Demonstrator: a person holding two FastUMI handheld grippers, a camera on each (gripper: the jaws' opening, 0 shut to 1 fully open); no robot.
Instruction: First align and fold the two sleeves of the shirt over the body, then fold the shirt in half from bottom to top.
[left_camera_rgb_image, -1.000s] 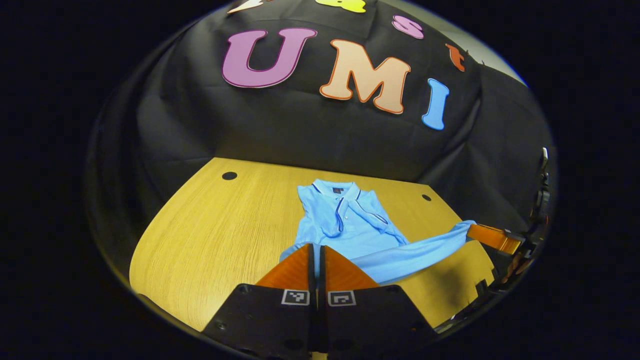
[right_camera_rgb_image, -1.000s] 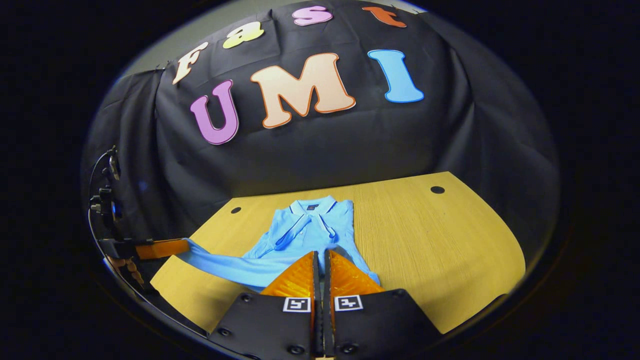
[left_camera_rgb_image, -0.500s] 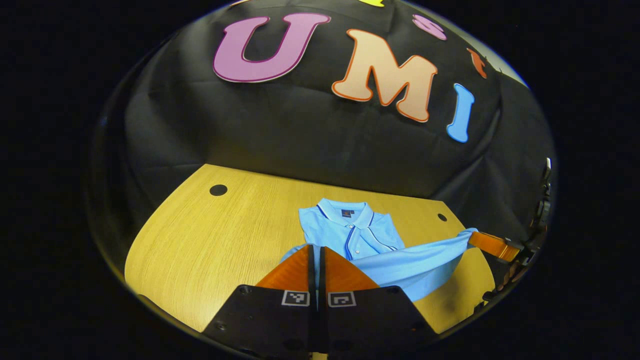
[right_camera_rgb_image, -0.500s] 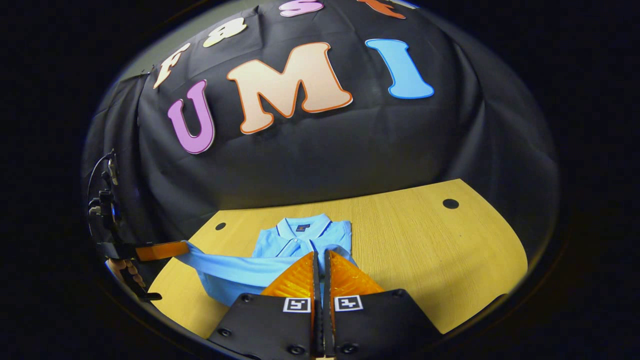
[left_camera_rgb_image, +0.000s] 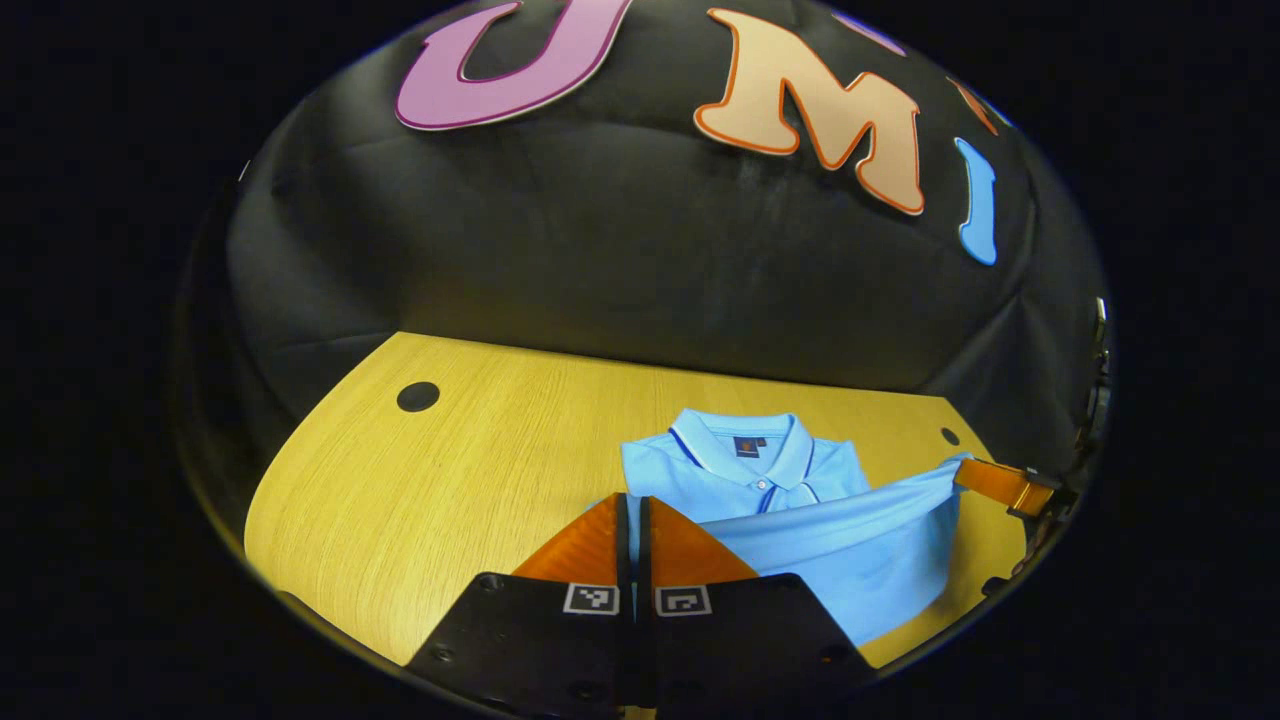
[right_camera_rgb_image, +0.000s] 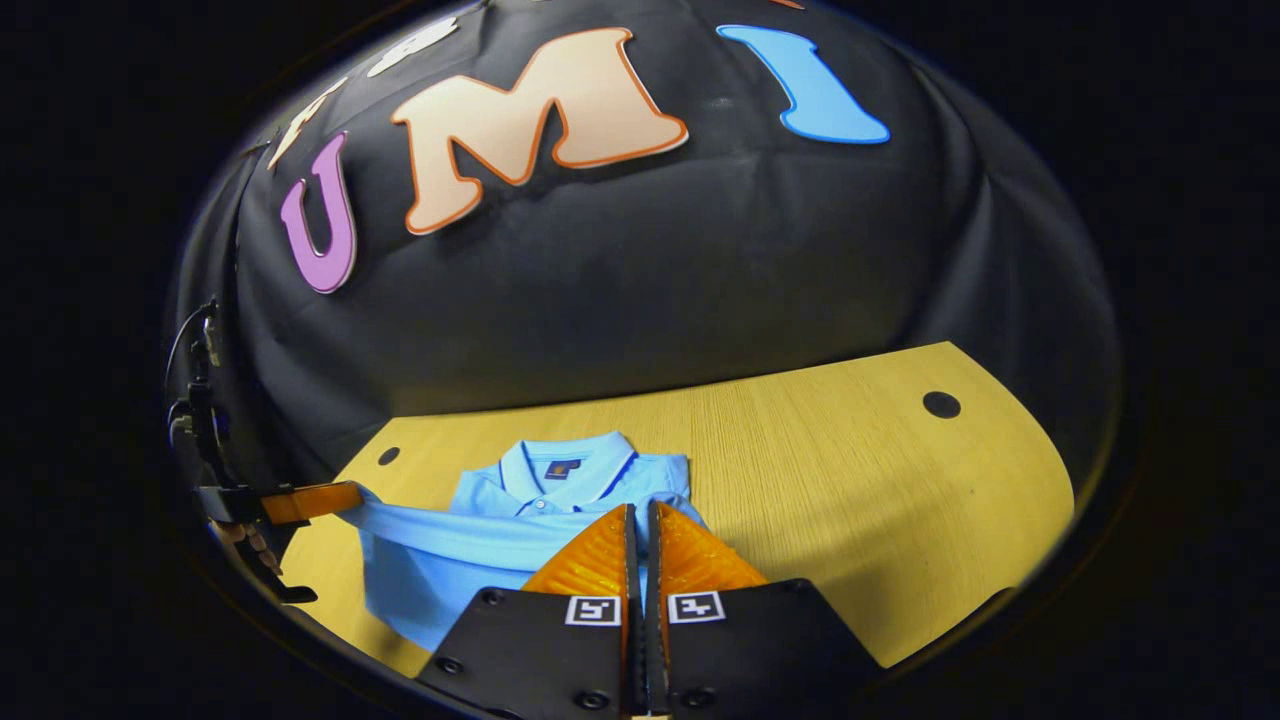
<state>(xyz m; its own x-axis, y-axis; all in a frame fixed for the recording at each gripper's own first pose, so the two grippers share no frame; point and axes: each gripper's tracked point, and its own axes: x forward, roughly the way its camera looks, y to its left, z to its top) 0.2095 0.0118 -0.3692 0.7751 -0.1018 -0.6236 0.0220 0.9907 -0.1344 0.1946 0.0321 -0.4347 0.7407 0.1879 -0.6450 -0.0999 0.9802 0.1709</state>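
Both grippers, left (left_camera_rgb_image: 631, 515) and right (right_camera_rgb_image: 641, 525), pinch the shirt (left_camera_rgb_image: 800, 520) hem, stretched crosswise, collar toward the wall.

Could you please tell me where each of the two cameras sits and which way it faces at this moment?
Left gripper view: rides on the left gripper, looking forward along its own fingers over the blue shirt and wooden table; the right gripper shows at far right.
Right gripper view: rides on the right gripper, facing the booth wall; its own fingers show below, the left gripper and a hand at far left.
Shared: the shirt's hem stretched between both grippers, collar beyond.
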